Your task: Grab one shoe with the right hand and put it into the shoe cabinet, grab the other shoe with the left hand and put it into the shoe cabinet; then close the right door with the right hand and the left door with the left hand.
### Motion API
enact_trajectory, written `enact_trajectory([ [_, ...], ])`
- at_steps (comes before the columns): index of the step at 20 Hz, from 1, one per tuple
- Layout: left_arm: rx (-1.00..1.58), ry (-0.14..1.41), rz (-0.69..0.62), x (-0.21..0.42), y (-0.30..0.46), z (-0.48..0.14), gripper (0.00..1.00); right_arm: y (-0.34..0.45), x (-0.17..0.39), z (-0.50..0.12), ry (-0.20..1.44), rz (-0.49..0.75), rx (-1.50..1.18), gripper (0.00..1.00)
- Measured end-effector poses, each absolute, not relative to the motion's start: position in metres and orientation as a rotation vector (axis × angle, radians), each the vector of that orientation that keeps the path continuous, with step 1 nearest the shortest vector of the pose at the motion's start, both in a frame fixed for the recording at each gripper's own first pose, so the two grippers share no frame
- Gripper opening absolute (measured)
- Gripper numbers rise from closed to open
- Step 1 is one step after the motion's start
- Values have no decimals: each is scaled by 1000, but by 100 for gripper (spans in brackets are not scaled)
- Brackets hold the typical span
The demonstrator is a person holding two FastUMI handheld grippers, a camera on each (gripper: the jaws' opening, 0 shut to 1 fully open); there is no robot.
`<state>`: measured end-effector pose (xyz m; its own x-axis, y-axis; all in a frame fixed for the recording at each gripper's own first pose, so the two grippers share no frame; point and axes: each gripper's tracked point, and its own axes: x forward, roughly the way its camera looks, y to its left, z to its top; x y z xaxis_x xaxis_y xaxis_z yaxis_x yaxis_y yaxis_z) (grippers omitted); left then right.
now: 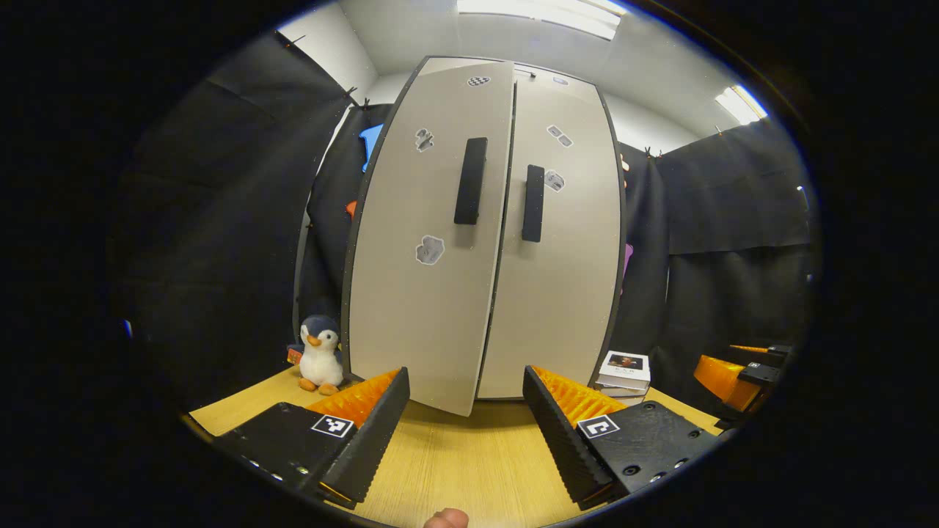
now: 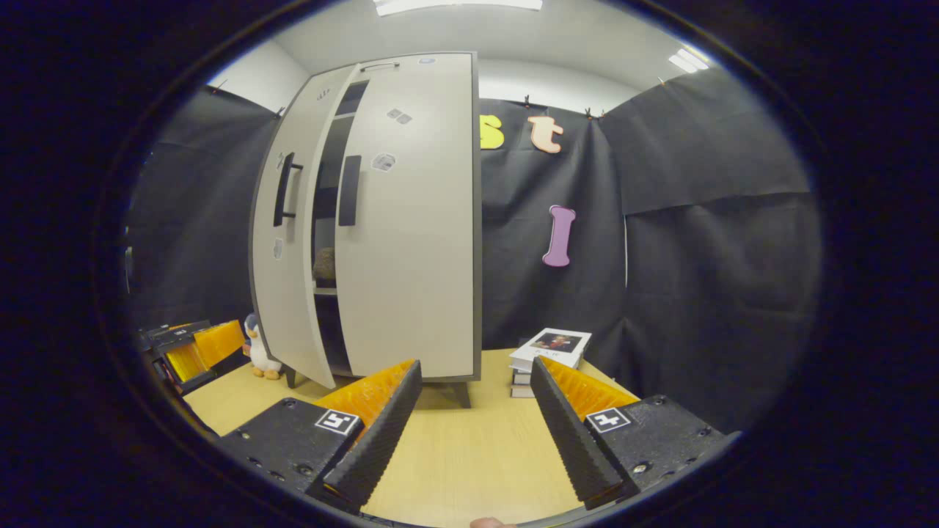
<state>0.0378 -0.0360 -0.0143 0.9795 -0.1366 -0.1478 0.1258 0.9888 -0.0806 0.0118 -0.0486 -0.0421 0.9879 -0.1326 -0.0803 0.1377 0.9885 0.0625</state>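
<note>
The pale shoe cabinet [image 1: 557,293] stands on the wooden table straight ahead in the left gripper view. Its right door [image 1: 565,242] lies flush; its left door [image 1: 433,220] stands slightly ajar, the lower edge swung out toward me. My left gripper [image 1: 466,433] is open just in front of that door, holding nothing. In the right gripper view the left door [image 2: 282,242] leaves a gap beside the right door [image 2: 411,220], and a dim brownish shape [image 2: 323,265] rests on a shelf inside; I cannot tell if it is a shoe. My right gripper [image 2: 475,433] is open, to the cabinet's right.
A penguin plush [image 1: 320,356] sits left of the cabinet. A stack of books [image 2: 550,350] lies to its right on the table [image 1: 455,469]. Black cloth walls close in on all sides. The other gripper [image 1: 733,374] shows at the far right of the left gripper view.
</note>
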Motion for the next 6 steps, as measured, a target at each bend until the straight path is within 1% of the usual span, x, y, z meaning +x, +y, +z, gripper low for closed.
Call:
enact_trajectory([
  [1, -76, 147, -133, 39, -36, -11, 95, -50, 11, -43, 85, -138, 74, 95],
  [2, -75, 138, -132, 39, -38, -9, 95, -49, 10, -43, 89, -138, 75, 98],
  [6, -72, 138, -131, 37, -38, -11, 95, -47, 12, -52, 114, -132, 63, 97],
])
